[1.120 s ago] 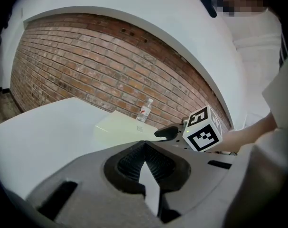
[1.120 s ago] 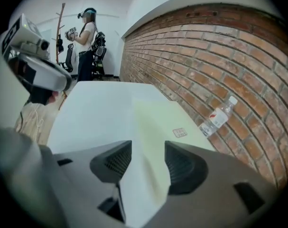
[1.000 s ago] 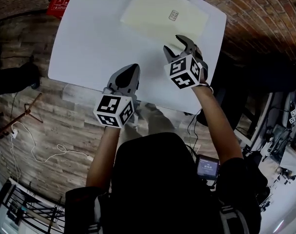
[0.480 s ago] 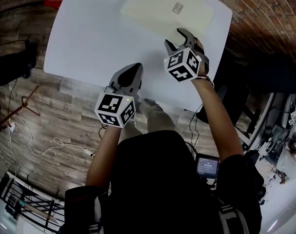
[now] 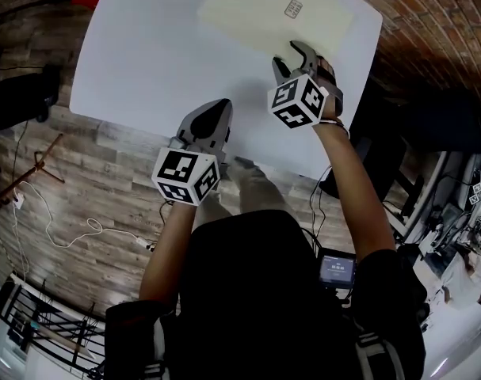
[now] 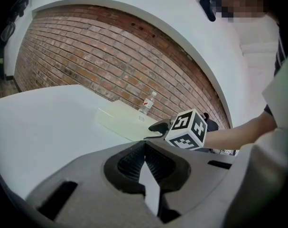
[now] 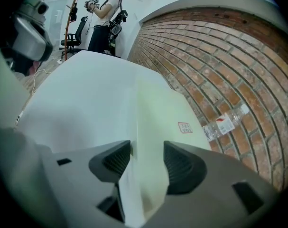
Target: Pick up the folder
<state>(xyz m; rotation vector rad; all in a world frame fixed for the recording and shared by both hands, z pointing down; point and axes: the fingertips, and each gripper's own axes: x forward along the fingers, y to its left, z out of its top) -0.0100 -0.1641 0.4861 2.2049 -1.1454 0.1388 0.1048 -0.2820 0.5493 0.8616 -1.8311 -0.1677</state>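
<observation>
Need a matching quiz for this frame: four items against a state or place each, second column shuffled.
1. folder
2. bottle
3. left gripper
4. right gripper

A. jaws shut, nothing in them
B. pale yellow, lying flat
C. jaws apart, straddling the folder's near edge
D. clear plastic, beyond the folder's far edge

Pairs: 1-B, 2-D, 3-A, 4-C

left gripper [image 6: 144, 145] jaws together | right gripper [image 6: 156, 130] at folder [image 6: 119, 120] edge

Looks like I'm in some lab or studio space: bare brick wall [image 7: 215, 56], wood-plank floor [image 5: 105, 182] with loose cables [image 5: 89, 223], white surface [image 5: 145, 62], office chair [image 7: 78, 33], another person [image 7: 104, 14] wearing camera gear.
</observation>
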